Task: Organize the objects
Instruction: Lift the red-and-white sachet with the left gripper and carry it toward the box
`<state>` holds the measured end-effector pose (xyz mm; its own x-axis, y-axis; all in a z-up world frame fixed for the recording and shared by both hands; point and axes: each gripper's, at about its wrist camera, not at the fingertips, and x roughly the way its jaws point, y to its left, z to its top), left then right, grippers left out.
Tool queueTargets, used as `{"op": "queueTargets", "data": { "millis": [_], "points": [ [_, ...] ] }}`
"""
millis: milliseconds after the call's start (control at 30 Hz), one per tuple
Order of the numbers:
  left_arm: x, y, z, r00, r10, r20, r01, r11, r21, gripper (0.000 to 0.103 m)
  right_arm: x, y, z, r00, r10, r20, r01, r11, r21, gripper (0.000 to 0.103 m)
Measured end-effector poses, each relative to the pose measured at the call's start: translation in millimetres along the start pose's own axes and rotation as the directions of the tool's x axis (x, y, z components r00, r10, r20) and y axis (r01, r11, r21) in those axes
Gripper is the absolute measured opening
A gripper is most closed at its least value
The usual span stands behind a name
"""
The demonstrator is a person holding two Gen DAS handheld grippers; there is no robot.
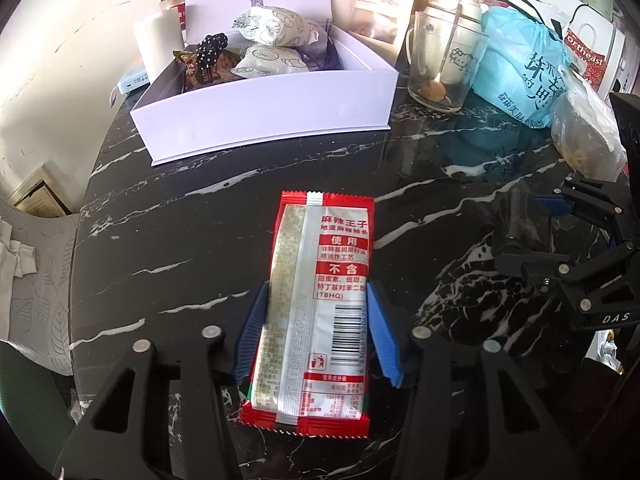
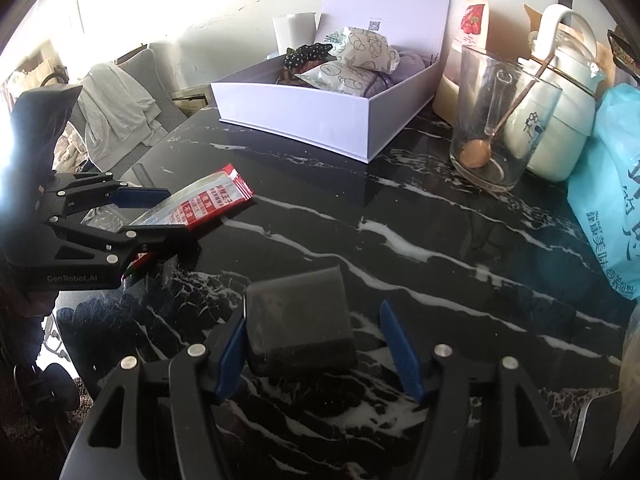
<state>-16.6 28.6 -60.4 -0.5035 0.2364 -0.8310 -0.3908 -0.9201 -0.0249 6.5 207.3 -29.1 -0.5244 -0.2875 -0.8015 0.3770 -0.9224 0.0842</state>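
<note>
My left gripper (image 1: 316, 320) is shut on a red and silver snack packet (image 1: 316, 304), its blue pads pressing both long edges; the right wrist view shows the packet (image 2: 200, 204) lifted and tilted above the black marble table (image 2: 400, 232). My right gripper (image 2: 316, 344) is open around a dark grey box (image 2: 300, 320) that lies on the table, touching the left pad, with a gap to the right pad. It also shows in the left wrist view (image 1: 520, 216). An open white box (image 1: 264, 108) with snack packs and a polka-dot scrunchie stands at the back.
A glass mug (image 2: 496, 128) with a copper spoon, a white kettle (image 2: 556, 120), a blue plastic bag (image 2: 612, 200), and a clear bag (image 1: 588, 140) crowd the table's right side. A chair with cloth (image 2: 116, 108) stands beyond the left edge.
</note>
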Motion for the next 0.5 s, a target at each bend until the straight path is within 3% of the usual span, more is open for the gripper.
{"op": "queueTargets", "data": {
  "millis": [33, 100, 267, 500],
  "points": [
    [-1, 0, 0, 1.0, -0.002, 0.001, 0.002, 1.0, -0.01, 0.044, 0, 0, 0, 1.0, 0.005, 0.003, -0.005, 1.0, -0.001, 0.062],
    [-1, 0, 0, 1.0, -0.003, 0.001, 0.003, 1.0, -0.024, 0.043, -1, 0, 0, 1.0, 0.03, 0.005, -0.03, 1.0, -0.006, 0.043],
    [-4, 2, 1, 0.998, -0.056, -0.008, 0.055, 0.996, -0.066, 0.043, -1, 1, 2, 0.999, 0.039, 0.003, -0.039, 0.999, -0.006, 0.043],
    [-9, 2, 2, 0.999, -0.053, -0.012, 0.052, 0.996, -0.073, 0.043, -10, 3, 10, 0.999, 0.046, 0.027, -0.045, 0.999, -0.026, 0.043]
  ]
}}
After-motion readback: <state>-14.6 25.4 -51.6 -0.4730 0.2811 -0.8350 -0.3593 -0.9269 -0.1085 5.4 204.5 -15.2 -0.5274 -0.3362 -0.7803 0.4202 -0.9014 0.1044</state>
